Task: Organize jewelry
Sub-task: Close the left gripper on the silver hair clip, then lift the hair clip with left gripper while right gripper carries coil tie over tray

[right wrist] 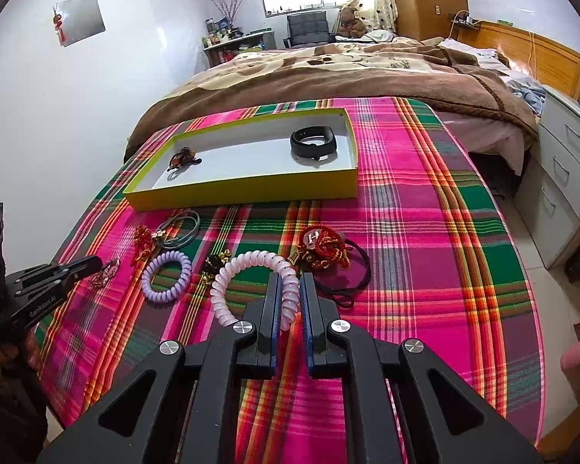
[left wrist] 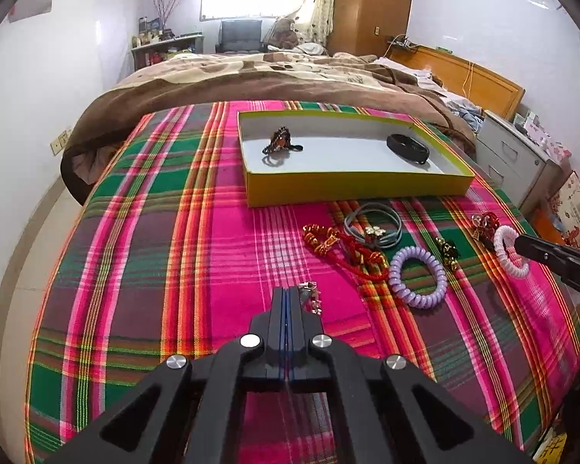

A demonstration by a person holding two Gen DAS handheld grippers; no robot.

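**Pink coil band in right claw, left claw closed by a small trinket**

Right claw [right wrist: 290, 290]: jaws part-open, straddling the pale pink spiral plastic hair band [right wrist: 247, 270], pads against the coil on both sides; band lies on the pink-green plaid cloth [right wrist: 425, 232].

Left claw [left wrist: 288, 297]: jaws fully together, tip touching the cloth just beside a small silvery-pink beaded trinket [left wrist: 311, 297]. Cannot tell if it pinches anything.

Further out, loose on the cloth: lilac spiral hair band [right wrist: 166, 276], small black-and-gold charm [right wrist: 214, 263], red-and-gold knotted cord [left wrist: 344, 249], grey elastic hair ties with flower charm [left wrist: 375, 224], red woven bracelet with a white "H" tag [right wrist: 321, 245], thin black elastic loop [right wrist: 348, 274].

Beyond: shallow yellow cardboard box with white floor [right wrist: 251, 189], holding a brown beaded hair clip [right wrist: 181, 158] at its left end and a black wristband [right wrist: 315, 143] at the right.
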